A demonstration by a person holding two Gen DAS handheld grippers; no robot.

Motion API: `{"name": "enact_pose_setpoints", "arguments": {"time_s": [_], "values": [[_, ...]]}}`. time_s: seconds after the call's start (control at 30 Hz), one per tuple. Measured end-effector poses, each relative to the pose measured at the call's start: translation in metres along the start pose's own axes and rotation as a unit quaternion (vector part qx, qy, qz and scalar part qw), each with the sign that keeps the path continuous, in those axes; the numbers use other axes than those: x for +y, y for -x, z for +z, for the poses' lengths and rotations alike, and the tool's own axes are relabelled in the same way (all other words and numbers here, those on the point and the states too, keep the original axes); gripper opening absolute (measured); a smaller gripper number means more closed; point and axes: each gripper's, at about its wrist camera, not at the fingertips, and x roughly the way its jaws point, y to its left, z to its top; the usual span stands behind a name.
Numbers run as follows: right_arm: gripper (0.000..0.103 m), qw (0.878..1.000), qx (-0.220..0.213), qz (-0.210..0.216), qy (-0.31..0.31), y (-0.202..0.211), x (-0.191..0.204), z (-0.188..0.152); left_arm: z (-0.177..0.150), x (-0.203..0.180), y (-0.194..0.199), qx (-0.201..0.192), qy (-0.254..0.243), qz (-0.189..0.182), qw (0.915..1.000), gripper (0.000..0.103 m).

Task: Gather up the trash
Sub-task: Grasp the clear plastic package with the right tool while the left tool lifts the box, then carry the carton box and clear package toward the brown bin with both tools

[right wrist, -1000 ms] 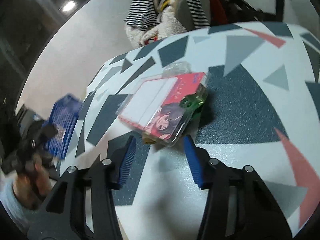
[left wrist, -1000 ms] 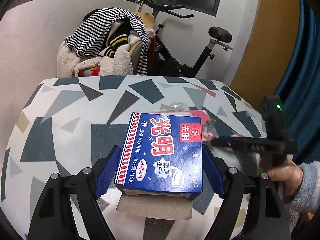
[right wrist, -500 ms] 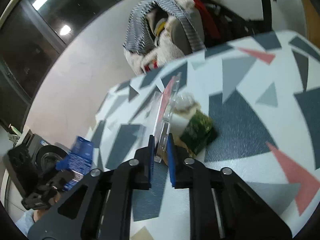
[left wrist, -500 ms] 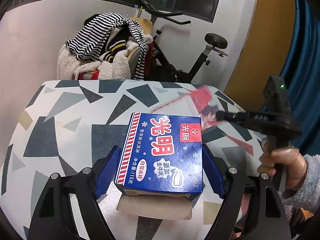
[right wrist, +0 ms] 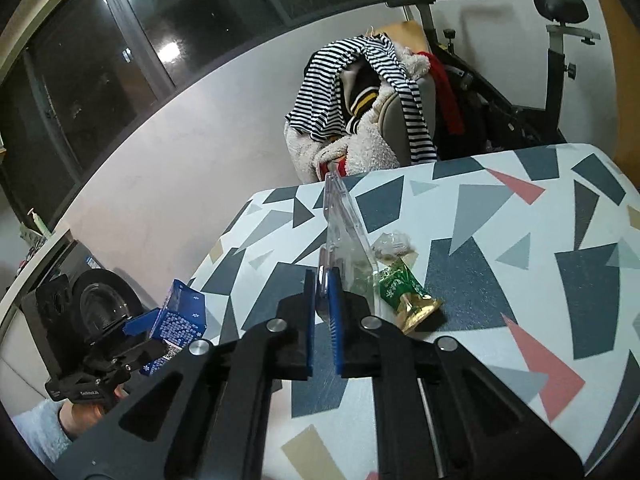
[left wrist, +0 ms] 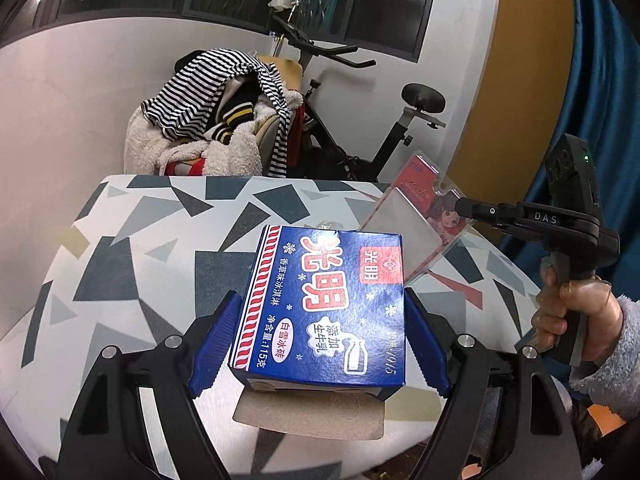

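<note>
Now the left tool clamps a blue carton; the right tool pinches a clear packet upright, above the desk.

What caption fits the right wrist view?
Right gripper shut on clear plastic package, lifted edge-on above patterned table; green wrapper remains.

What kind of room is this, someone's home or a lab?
Most likely a lived-in room at home. An exercise bike stands against the wall, clothes are piled on a chair beside it, and a table with a patterned cloth holds snack wrappers.
</note>
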Motion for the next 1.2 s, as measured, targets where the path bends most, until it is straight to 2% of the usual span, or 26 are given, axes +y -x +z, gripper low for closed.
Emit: {"name": "enact_pose_setpoints", "arguments": {"time_s": [0.57,1.2], "values": [[0.010,1.000,0.012,-0.001,0.016,0.065,0.013,-0.046,-0.048,-0.044,0.052,0.006,-0.007,0.014,0.9999,0.078],[0.010,0.997,0.040,0.035,0.049,0.108,0.031,-0.085,-0.074,-0.048,0.094,0.002,0.005,0.021,0.9998,0.078]]}}
